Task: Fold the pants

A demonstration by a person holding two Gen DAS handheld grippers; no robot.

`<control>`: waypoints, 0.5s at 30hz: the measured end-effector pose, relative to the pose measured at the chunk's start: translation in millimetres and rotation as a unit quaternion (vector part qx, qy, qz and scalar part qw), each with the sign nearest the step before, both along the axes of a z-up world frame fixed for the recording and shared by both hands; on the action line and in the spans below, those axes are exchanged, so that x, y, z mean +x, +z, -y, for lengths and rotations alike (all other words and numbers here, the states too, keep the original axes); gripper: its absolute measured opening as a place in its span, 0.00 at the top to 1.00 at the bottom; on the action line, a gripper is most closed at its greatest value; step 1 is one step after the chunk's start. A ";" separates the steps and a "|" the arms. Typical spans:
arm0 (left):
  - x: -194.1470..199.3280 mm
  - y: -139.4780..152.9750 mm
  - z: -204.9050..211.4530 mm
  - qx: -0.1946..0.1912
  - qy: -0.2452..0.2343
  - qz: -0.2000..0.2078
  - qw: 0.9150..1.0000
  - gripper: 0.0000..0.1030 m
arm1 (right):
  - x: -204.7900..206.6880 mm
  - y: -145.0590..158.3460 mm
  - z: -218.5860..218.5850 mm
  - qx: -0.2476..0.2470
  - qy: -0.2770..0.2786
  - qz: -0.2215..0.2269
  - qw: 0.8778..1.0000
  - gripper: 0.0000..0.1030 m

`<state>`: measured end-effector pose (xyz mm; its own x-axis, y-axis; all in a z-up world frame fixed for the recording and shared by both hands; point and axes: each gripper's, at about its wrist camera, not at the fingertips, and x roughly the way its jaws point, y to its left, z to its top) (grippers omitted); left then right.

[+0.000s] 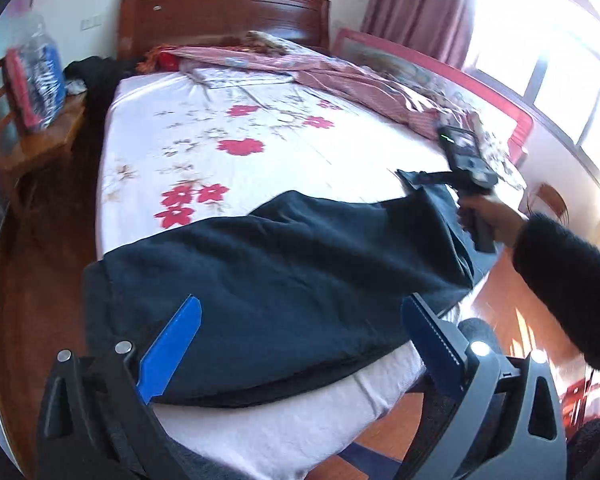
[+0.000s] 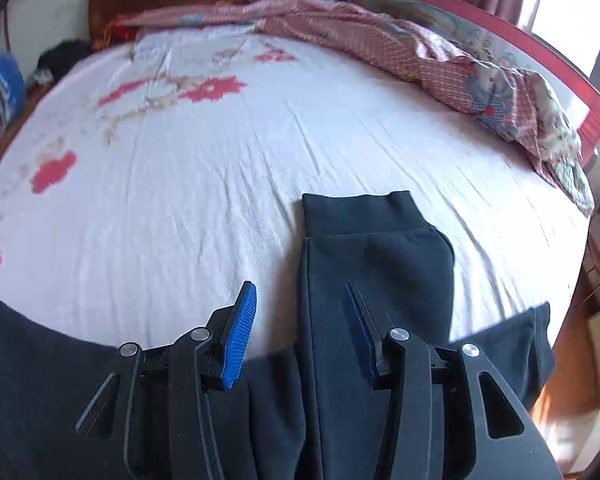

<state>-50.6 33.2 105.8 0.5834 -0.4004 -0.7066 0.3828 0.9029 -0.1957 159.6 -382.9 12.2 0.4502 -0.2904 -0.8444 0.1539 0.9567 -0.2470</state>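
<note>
One bed (image 1: 260,128) fills both views, and I take it as my landmark: a white sheet printed with red flowers, a wooden headboard (image 1: 224,12) at its far end and a red guard rail (image 1: 460,76) along its window side. Against that rail and the headboard end lies a rumpled pink striped quilt (image 2: 380,40). Off the bed's other long side stands a wooden chair (image 1: 32,140) with a clear bag (image 1: 36,76) of red and blue things on it.

The dark navy pants (image 1: 300,280) lie across the foot end of the bed, their broad part spread over the mattress edge. In my right wrist view the pants (image 2: 372,300) show a doubled leg with ribbed cuffs running up the sheet toward the headboard, cuffs resting flat on the bed.

My left tool (image 1: 300,344) hangs over the foot end of the bed, its blue-padded fingers spread wide apart above the dark cloth, gripping nothing. My right tool (image 2: 296,332) is also spread open over the foot end: one blue pad sits above bare sheet beside the folded leg, the other above the leg itself, with no cloth pinched between them. From the left wrist view I see my right hand (image 1: 488,220) holding that tool's handle near the bed's window-side corner.
</note>
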 end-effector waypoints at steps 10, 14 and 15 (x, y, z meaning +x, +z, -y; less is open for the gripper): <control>21.3 -21.3 2.2 0.009 0.023 -0.056 0.998 0.02 | 12.7 -14.0 56.7 0.133 -0.076 0.004 0.988 0.91; 31.2 -36.9 3.8 0.007 0.031 -0.081 0.996 0.02 | -21.6 25.0 97.4 0.246 -0.121 0.100 0.956 0.94; 31.0 -37.6 5.8 0.009 0.029 -0.081 0.996 0.02 | -37.9 38.3 113.0 0.278 -0.135 0.135 0.942 0.94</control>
